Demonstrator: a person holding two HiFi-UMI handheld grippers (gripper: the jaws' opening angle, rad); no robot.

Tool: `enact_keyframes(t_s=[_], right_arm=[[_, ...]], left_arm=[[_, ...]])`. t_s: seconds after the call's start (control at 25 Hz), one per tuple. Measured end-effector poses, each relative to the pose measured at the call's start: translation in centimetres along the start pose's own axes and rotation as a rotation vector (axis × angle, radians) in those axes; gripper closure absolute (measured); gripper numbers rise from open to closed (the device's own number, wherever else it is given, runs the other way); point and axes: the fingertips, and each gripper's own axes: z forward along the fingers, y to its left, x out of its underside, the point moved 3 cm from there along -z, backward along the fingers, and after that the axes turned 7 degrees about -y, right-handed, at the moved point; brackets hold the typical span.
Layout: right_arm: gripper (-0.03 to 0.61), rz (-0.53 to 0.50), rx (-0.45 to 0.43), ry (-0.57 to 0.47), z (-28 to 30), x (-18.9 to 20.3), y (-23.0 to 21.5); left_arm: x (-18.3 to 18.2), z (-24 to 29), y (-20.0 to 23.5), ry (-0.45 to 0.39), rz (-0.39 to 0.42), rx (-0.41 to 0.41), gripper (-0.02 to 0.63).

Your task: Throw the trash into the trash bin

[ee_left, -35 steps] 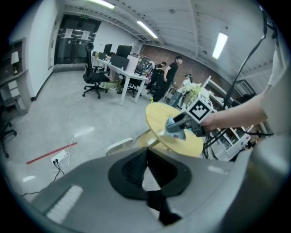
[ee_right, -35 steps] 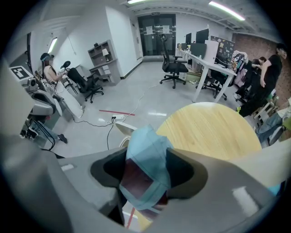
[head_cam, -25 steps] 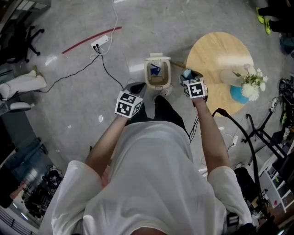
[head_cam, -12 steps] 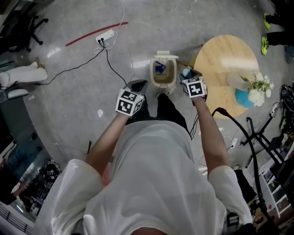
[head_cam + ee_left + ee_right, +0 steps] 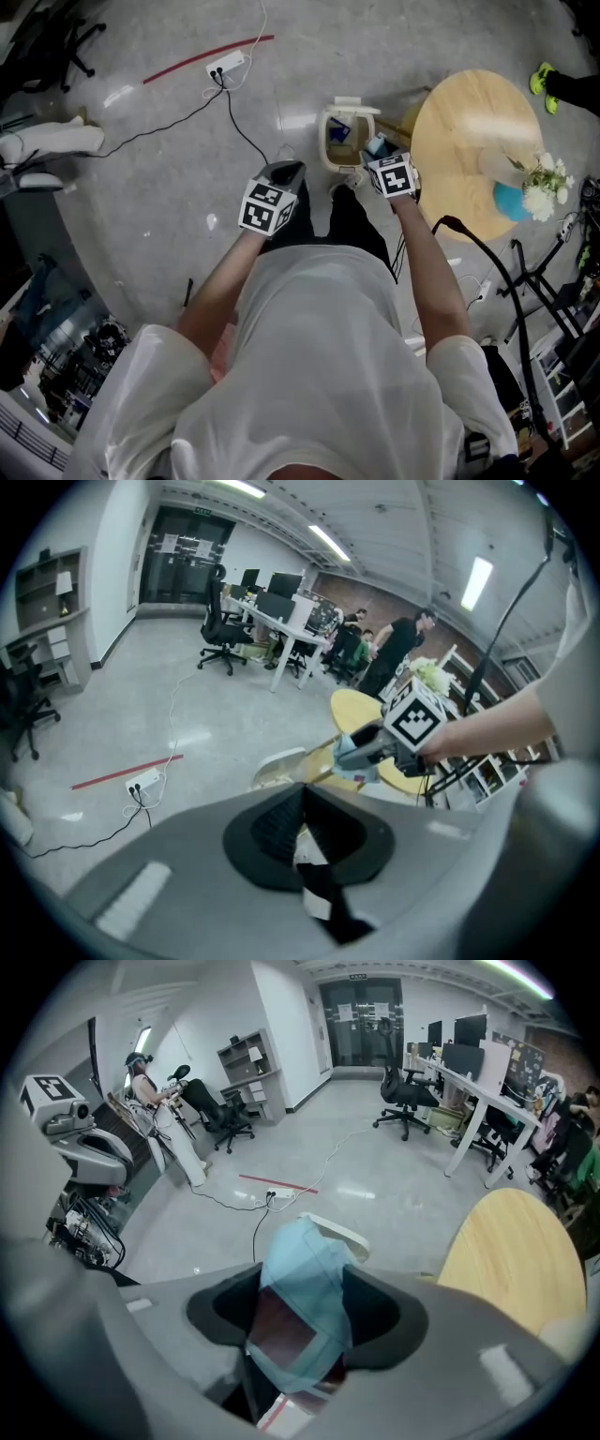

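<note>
Pale-blue wrapper (image 5: pixel 305 1279) pinched in right gripper (image 5: pixel 380 155), just beside the open trash bin (image 5: pixel 325 141), not yet dropped. Blue scrap (image 5: pixel 339 132) already inside the bin. Left gripper (image 5: pixel 285 174) jaws pressed together, apparently empty. Remaining: move over the bin, release.

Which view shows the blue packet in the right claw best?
Right gripper view: the blue packet fills the frame centre, clamped in the right claw. Head view shows only a blue sliver beyond the marker cube. Left gripper view shows it small, side-on.
</note>
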Motion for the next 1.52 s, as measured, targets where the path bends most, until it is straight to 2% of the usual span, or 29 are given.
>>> enact_keyframes(t_s=[0.52, 1.16, 1.52], right_arm=[[0.328, -0.009, -0.061, -0.035, 1.6, 0.2, 3.6], [0.327, -0.008, -0.082, -0.040, 4.1, 1.2, 3.5], [0.327, 0.013, -0.093, -0.015, 7.6, 3.3, 2.7]], left_arm=[[1.7, -0.4, 1.3, 0.007, -0.024, -0.004, 0.609], [3.3, 2.5, 3.6, -0.002, -0.087, -0.026, 0.609], [5.4, 5.3, 5.1, 0.027, -0.079, -0.045, 0.609]])
